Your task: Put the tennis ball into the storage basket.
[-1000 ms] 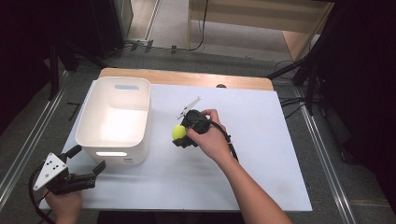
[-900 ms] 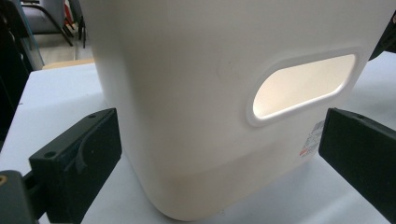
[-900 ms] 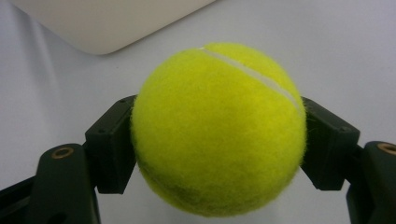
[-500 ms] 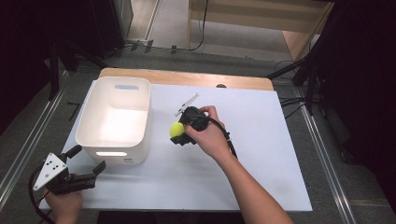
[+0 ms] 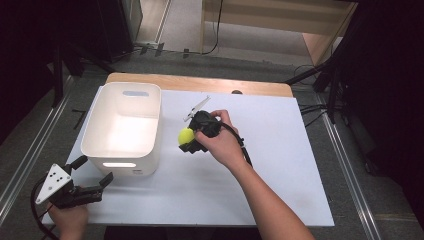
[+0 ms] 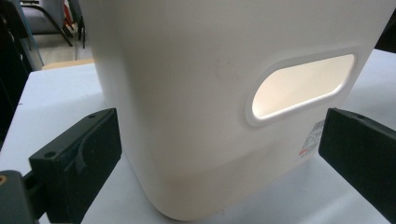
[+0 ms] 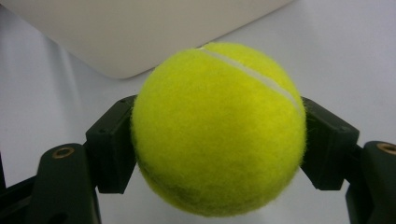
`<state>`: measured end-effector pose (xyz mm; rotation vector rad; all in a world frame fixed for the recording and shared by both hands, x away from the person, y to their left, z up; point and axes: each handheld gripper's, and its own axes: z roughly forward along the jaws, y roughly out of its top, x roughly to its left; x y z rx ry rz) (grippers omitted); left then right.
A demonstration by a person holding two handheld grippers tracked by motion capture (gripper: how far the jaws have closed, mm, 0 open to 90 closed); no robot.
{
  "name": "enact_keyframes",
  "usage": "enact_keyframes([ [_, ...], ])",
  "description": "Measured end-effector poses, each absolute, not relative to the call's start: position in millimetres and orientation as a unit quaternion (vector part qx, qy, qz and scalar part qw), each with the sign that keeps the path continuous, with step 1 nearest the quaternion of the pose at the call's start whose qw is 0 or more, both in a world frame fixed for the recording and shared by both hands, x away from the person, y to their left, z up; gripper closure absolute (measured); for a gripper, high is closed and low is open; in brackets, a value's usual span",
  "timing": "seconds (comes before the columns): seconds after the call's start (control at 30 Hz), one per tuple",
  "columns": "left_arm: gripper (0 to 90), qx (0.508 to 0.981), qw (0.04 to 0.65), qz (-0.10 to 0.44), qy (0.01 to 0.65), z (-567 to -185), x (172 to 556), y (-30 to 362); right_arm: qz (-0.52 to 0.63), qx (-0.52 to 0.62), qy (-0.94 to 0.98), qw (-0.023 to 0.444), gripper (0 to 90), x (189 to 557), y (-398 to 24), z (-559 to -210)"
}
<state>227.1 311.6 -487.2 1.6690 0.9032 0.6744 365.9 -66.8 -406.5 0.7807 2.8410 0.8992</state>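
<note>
- The landmark is the white bin (image 5: 122,127), an open-topped tub standing on the left part of the white surface (image 5: 280,170), with a slot handle cut into each end wall.
- The tennis ball (image 5: 186,135) is just to the right of the bin's long right wall, close to it but not touching.
- The right gripper (image 5: 189,141) is clamped on the ball: in the right gripper view its two black fingers (image 7: 109,149) press on the ball's (image 7: 218,128) left and right sides, and the bin's rounded lower corner (image 7: 140,28) lies just beyond the ball.
- The right hand (image 5: 222,145) wraps the gripper's body to the right of the bin, forearm running back toward the near edge of the surface; a black cable loops beside the wrist.
- Whether the ball rests on the surface or is lifted just clear of it cannot be told.
- The left gripper (image 5: 92,175) sits in front of the bin's near end wall, off its near left corner, at the front edge of the surface.
- Its fingers (image 6: 79,158) stand wide apart and hold nothing; in the left gripper view they frame the bin's near wall (image 6: 187,116) and its slot handle without touching it.
- The left hand (image 5: 70,220) holds that gripper from below the bin's near side.
</note>
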Motion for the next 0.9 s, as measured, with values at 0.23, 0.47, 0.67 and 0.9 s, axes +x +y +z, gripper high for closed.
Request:
enact_keyframes([
  [0.23, 0.0, 0.701, 0.534, 0.283, 0.379, -487, 227, 312, 0.296, 0.243, 0.923, 0.029, 23.2, 366, -63, -399],
  [0.47, 0.0, 0.701, 0.534, 0.283, 0.378, -487, 227, 312, 0.3, 0.238, 0.923, 0.023, 23.2, 366, -57, -394],
  [0.67, 0.0, 0.699, 0.536, 0.282, 0.379, -487, 227, 311, 0.308, 0.229, 0.923, 0.02, 23.2, 366, -51, -389],
  [0.9, 0.0, 0.699, 0.537, 0.282, 0.379, -487, 228, 312, 0.307, 0.226, 0.924, 0.017, 23.3, 364, -45, -382],
])
